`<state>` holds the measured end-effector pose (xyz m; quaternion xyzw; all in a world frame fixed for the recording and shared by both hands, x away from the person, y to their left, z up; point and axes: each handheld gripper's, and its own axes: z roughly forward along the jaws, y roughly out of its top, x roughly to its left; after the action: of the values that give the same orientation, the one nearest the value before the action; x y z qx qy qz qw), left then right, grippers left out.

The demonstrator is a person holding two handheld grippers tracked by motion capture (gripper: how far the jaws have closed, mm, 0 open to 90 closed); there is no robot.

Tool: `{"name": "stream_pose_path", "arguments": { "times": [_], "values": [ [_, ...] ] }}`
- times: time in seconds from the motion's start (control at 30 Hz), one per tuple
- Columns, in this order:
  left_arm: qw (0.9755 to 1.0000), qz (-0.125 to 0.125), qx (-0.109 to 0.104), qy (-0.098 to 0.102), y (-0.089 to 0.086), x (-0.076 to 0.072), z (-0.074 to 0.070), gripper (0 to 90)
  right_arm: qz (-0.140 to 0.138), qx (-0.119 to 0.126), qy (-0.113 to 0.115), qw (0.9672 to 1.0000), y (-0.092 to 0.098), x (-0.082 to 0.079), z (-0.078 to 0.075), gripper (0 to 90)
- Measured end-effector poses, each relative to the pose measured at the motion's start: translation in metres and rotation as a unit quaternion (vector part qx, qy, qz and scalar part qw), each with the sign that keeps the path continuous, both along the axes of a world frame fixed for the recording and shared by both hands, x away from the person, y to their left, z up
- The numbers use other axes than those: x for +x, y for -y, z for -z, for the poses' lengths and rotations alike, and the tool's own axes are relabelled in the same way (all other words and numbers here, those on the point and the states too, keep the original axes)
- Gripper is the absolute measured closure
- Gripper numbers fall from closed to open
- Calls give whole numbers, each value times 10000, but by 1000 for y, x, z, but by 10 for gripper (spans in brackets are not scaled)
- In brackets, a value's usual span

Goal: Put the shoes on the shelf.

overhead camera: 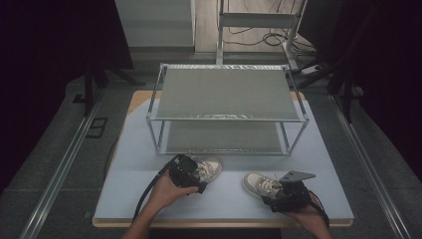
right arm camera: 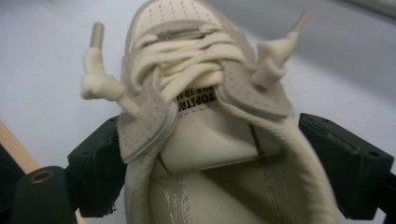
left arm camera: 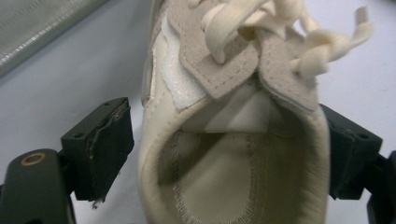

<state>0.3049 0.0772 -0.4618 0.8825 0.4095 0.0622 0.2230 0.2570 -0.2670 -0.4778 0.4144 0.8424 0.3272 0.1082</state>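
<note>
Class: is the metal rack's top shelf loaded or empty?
Empty. The top shelf is bare grey mesh in the high view; both shoes sit on the table.

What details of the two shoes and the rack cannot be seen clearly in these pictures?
- Left shoe, high view: the heel is hidden by the left tool.
- Right shoe, right gripper view: the tongue label is partly covered by laces; the heel is cut off by the bottom edge.
- Rack, high view: the lower shelf is mostly shaded by the top shelf.

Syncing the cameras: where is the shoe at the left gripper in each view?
High view: left shoe sits left of centre, in front of the rack, toe pointing right.
Left gripper view: it is centre frame, heel opening between the open jaws.
Right gripper view: not in it; that is the other shoe.
Shared landmark: pale table mat.
</note>
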Motion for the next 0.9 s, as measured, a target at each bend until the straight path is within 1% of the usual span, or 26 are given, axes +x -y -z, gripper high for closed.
{"name": "stream_pose_path", "arguments": {
  "times": [0.07,0.13,0.2,0.27,0.33,0.37,0.4,0.47,0.57,0.73,0.8,0.9],
  "values": [
    [10000,10,60,-47,1,1,3,151,-21,29,-30,10000,0,1,1,141],
    [9999,-14,77,-105,2,3,7,171,-50,73,-55,9999,1,0,1,177],
    [9998,-5,26,-187,2,4,10,176,-79,75,-30,9999,1,0,1,181],
    [9998,16,-4,-189,1,4,10,186,-53,106,-61,9999,1,1,1,193],
    [9998,98,-74,-157,0,3,9,228,-72,94,-42,9999,1,0,1,210],
    [9998,98,-74,-157,0,3,9,254,-86,89,-31,9999,1,0,1,214],
    [9998,124,-109,-149,0,3,9,254,-86,89,-31,9999,1,0,1,214],
    [9998,120,-100,-110,0,2,9,270,-113,103,-58,9999,2,1,0,227],
    [9999,150,-77,-30,-1,1,9,280,-158,89,-29,9998,3,0,-1,243],
    [9998,173,-68,109,-2,-1,8,286,-164,170,27,9997,4,-1,-3,261],
    [9996,142,-164,178,-4,-2,5,286,-153,181,57,9997,3,-2,-5,266],
    [9988,35,-401,263,-10,-3,-1,286,-112,199,119,9997,2,-2,-7,272]
  ]
}}
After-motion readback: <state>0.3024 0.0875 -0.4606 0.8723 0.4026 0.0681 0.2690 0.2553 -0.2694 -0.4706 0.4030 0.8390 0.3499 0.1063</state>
